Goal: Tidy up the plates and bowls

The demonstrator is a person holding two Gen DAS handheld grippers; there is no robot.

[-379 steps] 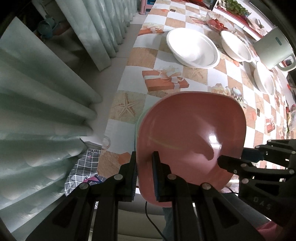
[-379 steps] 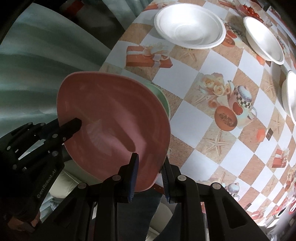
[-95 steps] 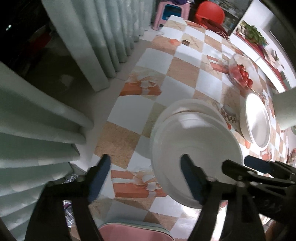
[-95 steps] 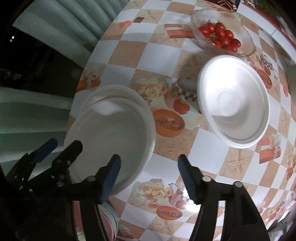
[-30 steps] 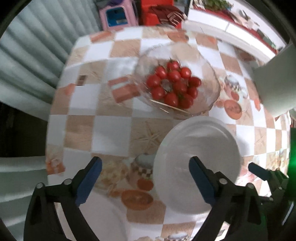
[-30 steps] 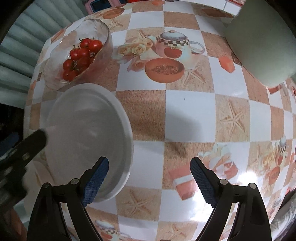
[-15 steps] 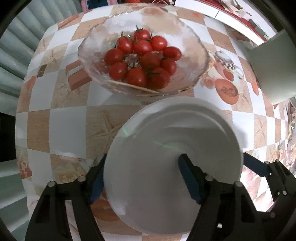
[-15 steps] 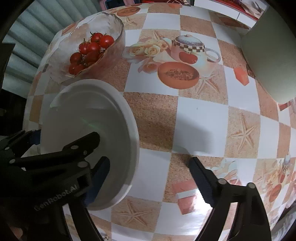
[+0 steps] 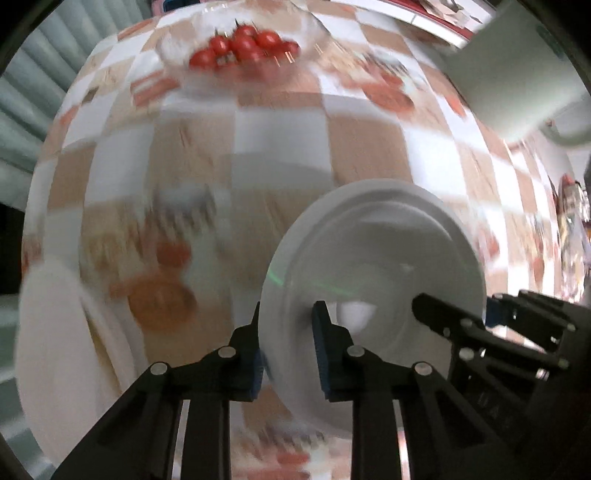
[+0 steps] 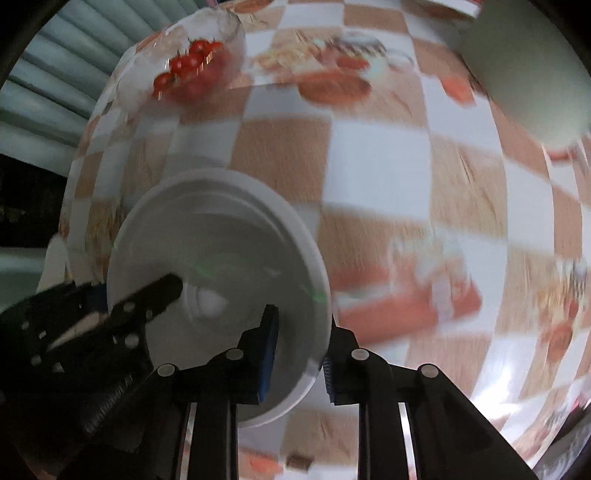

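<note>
white bowl point(image 9: 373, 254), blurry, seemingly orange-checked tablecloth point(image 9: 280, 136).

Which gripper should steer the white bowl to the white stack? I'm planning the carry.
Left. Both the left gripper and right gripper clamp the white bowl, but the stacked white plates lie on the left gripper's side.

White bowl point(image 9: 373, 258): smooth, glossy, glazed-looking, with soft highlights. Left gripper point(image 9: 286, 332) and right gripper point(image 10: 301, 341): matt black plastic, silvery metal rivets, ribbed blue pads point(image 10: 269, 343). Tablecloth point(image 9: 280, 140): printed, slightly sheeny, smooth. Tomato bowl point(image 10: 225, 33): clear, textured glass. Tomatoes point(image 9: 243, 46): shiny skins. Curtain point(image 10: 44, 92): matt pleated cloth.
</note>
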